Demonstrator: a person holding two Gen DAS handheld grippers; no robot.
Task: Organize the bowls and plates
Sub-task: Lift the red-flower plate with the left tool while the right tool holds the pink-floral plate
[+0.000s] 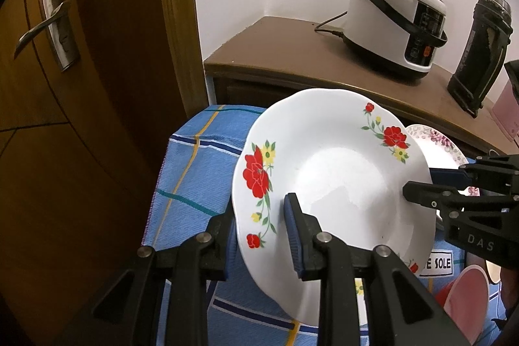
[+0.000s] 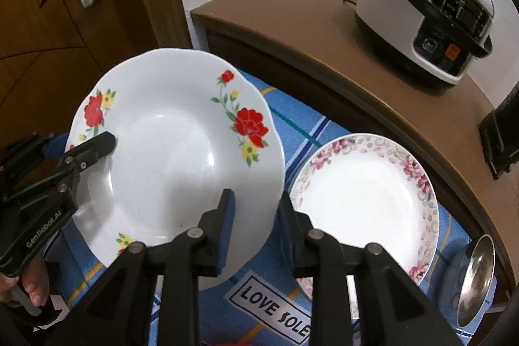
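The left gripper (image 1: 259, 235), with black plastic fingers and blue ribbed pads, pinches one scalloped rim of the glossy white ceramic plate with red and yellow flowers (image 1: 337, 184). The right gripper (image 2: 256, 222) clamps the opposite rim. The plate hangs tilted above a blue checked woven cloth (image 2: 301, 132). Just beside it, a round white plate with a pink floral border (image 2: 366, 200) lies on that cloth.

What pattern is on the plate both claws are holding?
White plate with red and yellow flowers on green stems around its rim; clearest in the right wrist view.
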